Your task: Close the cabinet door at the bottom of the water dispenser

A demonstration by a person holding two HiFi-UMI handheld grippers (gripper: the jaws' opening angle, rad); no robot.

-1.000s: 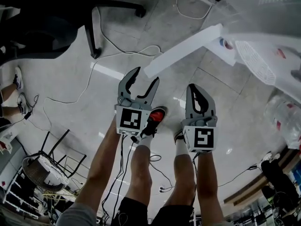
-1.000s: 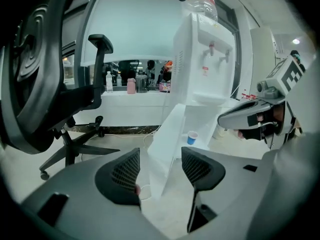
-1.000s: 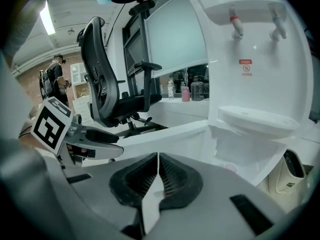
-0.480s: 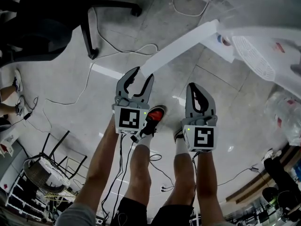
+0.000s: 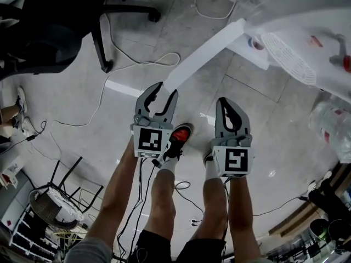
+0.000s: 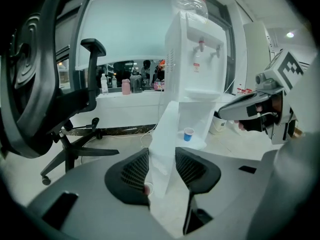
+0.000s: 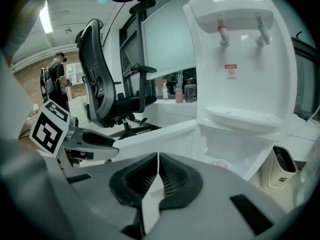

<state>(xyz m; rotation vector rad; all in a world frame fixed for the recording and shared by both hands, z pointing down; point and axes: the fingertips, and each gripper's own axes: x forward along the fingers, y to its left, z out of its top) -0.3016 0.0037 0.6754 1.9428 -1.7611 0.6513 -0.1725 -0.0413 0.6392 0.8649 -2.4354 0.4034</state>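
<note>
The water dispenser stands at 2 o'clock, its bottom cabinet door swung wide open. The left tongs, jaws just closing, pinch the door's free edge. At their 3 o'clock, the right tongs are closed and empty.

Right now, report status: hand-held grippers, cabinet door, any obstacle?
Left hand-held gripper just closing on cabinet door edge. Right hand-held gripper shut, empty. Door wide open. Small cup inside cabinet.

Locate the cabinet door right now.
Head view: the cabinet door stands open, running from the water dispenser at upper right down to the left tongs, which have just been closing and now pinch its free edge.
</note>
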